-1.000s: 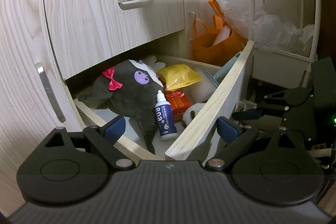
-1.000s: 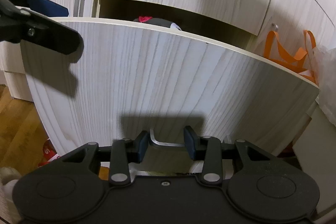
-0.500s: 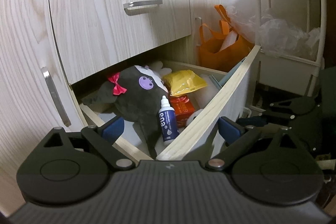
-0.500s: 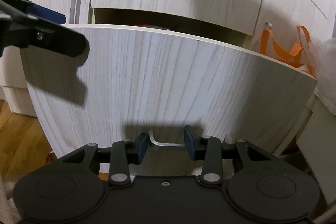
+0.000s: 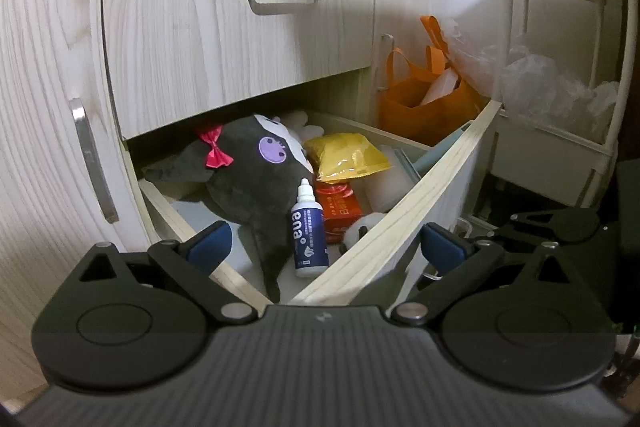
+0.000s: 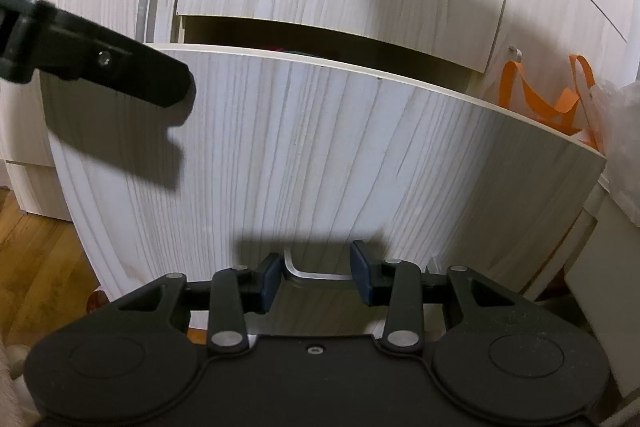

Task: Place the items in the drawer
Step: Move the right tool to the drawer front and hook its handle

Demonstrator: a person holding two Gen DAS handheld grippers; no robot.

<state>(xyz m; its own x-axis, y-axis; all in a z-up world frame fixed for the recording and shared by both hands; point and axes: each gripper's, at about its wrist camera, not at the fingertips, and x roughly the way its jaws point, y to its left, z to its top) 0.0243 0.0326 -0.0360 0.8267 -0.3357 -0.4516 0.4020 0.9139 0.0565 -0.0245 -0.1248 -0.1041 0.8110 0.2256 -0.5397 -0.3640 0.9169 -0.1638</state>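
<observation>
Left wrist view: the left gripper (image 5: 322, 241) is hovering with fingers spread wide over the drawer (image 5: 384, 231), whose corner is sitting between them, the plush toy (image 5: 248, 171) and dropper bottle (image 5: 307, 229) inside.

Right wrist view: the right gripper (image 6: 316, 277) is holding its fingers partly open around the drawer handle (image 6: 316, 272), not clamped.

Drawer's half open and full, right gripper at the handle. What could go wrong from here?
1. The black plush doll is piled high at the back of the open wooden drawer; it may catch under the closed drawer above.
2. The right gripper only straddles the silver drawer handle with open jaws, so it may slip off.
3. The left gripper hovers open over the drawer's corner and might get bumped.
</observation>
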